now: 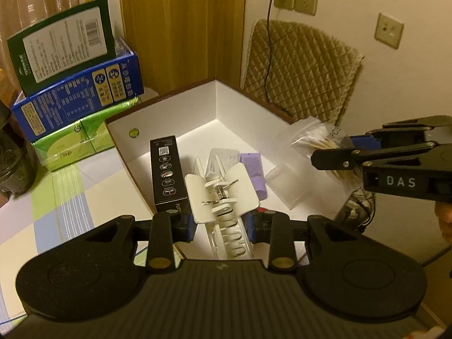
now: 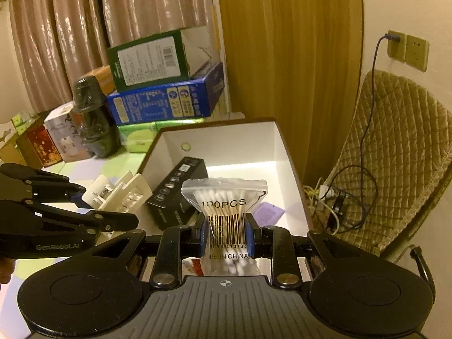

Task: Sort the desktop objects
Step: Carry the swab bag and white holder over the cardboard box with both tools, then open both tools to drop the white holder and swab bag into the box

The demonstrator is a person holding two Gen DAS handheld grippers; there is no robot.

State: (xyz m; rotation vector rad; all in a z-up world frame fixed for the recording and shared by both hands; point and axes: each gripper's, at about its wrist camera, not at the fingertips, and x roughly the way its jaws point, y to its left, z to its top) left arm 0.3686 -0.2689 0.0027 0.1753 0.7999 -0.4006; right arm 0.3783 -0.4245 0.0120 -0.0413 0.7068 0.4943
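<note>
white plastic hair claw clip with a metal spring (image 1: 223, 197): clamped between the blue pads of the left gripper (image 1: 221, 224), jaws drawn in narrow on its body, held just above the near rim of the open white cardboard box with brown edges (image 1: 226, 104). clear zip bag of cotton swabs with a barcode label (image 2: 226, 214): pinched at its waist by the right gripper (image 2: 226, 237), jaws nearly closed, bag bulging above and below the pads, hanging over the box's near end.

step, as judged: both items carried to the box; deposit not yet done. next move calls for lowering each over bare floor and opening the jaws.

room: long black carton (image 1: 168, 175) lies along the box's left side; a small purple tube (image 1: 254, 175) lies toward the right. bare white floor shows at the far corner. the two grippers are near each other, so releases are best staggered. outside the left wall, stacked blue carton (image 1: 79, 96) and green packs (image 1: 76, 144) stand close; dark bottle (image 2: 90, 118) further left.
</note>
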